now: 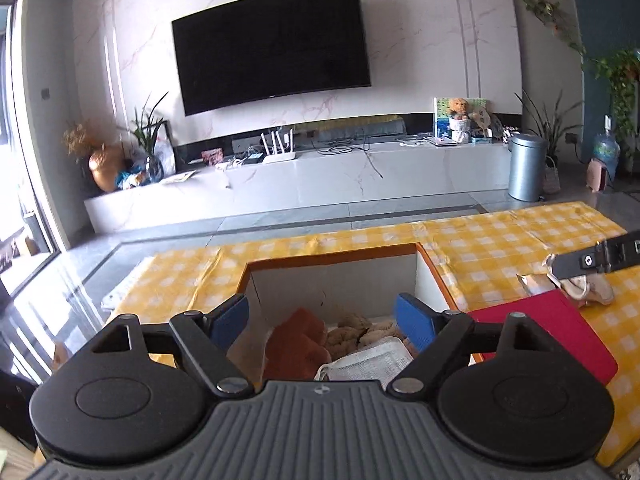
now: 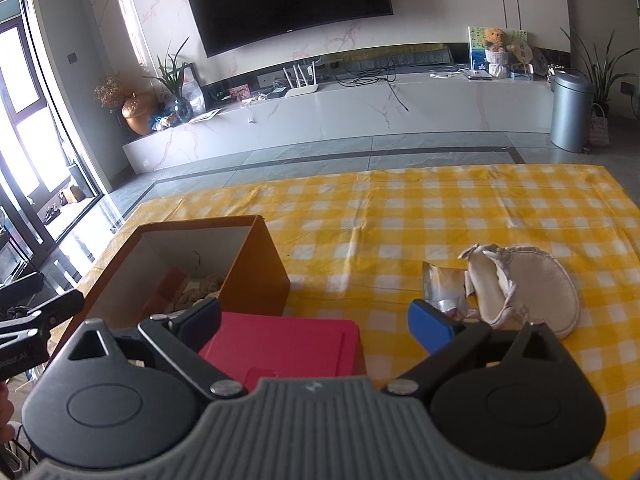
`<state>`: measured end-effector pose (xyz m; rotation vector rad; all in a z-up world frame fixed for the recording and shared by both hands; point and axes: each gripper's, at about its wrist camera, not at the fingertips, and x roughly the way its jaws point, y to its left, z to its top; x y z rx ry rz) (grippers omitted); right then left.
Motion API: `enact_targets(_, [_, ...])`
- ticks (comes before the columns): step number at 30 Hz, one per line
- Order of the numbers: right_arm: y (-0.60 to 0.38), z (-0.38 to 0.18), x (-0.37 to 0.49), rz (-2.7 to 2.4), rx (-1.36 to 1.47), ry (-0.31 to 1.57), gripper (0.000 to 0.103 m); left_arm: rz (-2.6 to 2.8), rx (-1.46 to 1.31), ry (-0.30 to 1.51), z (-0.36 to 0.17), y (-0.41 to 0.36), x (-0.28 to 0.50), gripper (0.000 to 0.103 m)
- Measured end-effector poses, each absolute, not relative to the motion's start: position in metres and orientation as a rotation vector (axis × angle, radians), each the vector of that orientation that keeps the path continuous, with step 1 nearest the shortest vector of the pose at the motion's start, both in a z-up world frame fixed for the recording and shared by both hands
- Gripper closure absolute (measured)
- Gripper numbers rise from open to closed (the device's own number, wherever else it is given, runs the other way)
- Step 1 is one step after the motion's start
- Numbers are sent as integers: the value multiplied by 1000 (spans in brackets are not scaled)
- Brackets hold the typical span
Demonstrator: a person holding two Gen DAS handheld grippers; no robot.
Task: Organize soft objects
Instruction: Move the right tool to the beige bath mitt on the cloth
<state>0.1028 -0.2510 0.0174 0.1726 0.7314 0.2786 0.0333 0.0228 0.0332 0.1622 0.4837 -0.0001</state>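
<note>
Both grippers' fingers (image 1: pixel 412 320) gape wide, empty: left above the box (image 1: pixel 336 264), right (image 2: pixel 316 322) short of the cream pouch (image 2: pixel 528 284).

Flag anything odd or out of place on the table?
Mostly tidy. One thing stands out: a crumpled silver foil wrapper lies on the yellow checked cloth, tucked against the cream fabric pouch. It looks like litter, not a soft item. The orange box sits upright.
</note>
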Motion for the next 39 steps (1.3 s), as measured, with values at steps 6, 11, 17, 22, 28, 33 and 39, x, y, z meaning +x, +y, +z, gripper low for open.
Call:
enact_targets(6, [-285, 19, 98, 169, 152, 714, 4, -22, 179, 449, 40, 7, 24, 5])
enact_targets(11, [-329, 20, 91, 61, 168, 704, 3, -45, 113, 522, 48, 2, 29, 5])
enact_targets(17, [-384, 11, 89, -87, 282, 703, 3, -70, 191, 499, 59, -25, 30, 5])
enact_targets(22, [-402, -11, 106, -122, 317, 752, 2, -116, 265, 538, 55, -71, 45, 5])
enact_targets(28, [-399, -54, 145, -103, 215, 787, 2, -195, 286, 615, 43, -117, 74, 5])
enact_targets(33, [-407, -87, 168, -36, 377, 880, 3, -187, 292, 681, 25, -137, 91, 6])
enact_targets(39, [-410, -97, 178, 6, 434, 875, 5, -172, 319, 716, 12, -148, 99, 6])
